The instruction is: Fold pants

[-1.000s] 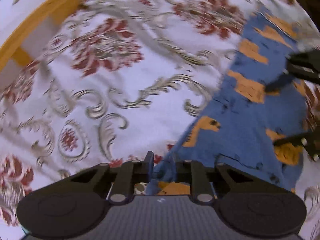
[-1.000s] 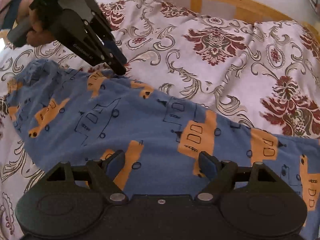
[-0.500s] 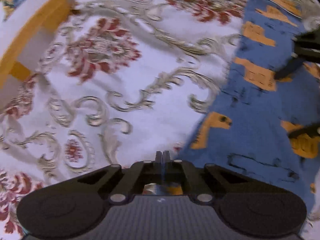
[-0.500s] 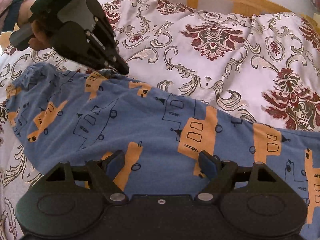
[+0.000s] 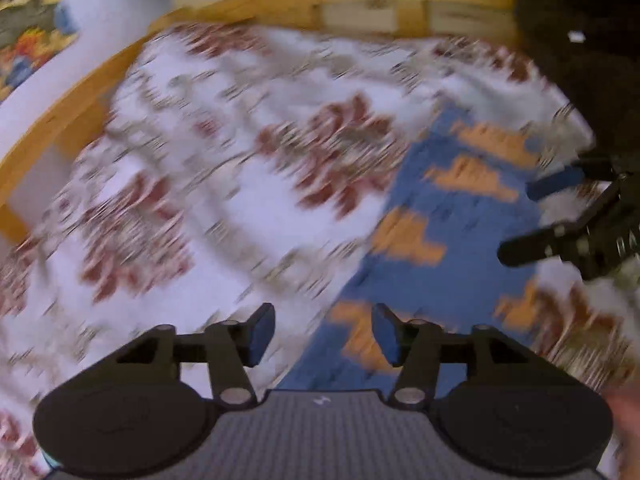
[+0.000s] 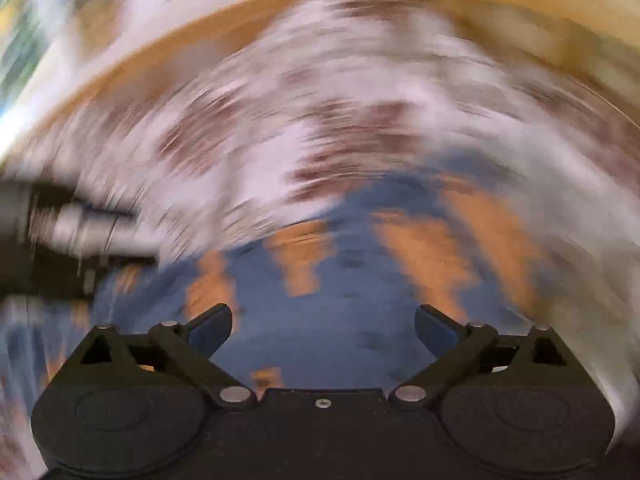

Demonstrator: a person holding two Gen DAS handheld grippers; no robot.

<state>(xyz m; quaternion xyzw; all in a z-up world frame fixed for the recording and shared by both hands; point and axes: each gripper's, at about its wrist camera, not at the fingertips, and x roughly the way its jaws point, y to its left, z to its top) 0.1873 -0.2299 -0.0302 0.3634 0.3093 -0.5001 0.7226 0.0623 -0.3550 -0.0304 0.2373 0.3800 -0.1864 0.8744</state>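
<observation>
Both views are smeared with blur. The left gripper (image 5: 323, 332) has its fingers spread, nothing between them. The right gripper (image 6: 323, 326) is spread wider, also empty. The blue pants (image 5: 448, 220) with orange patches lie flat on the flowered bedspread (image 5: 224, 184), running from 6 toward 2 o'clock in the left view. A wooden bed frame (image 5: 360, 4) curves at 12.

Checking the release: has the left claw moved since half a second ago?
Yes. The left claw has opened and pulled back from the pants; the wooden bed frame now shows at the top.
</observation>
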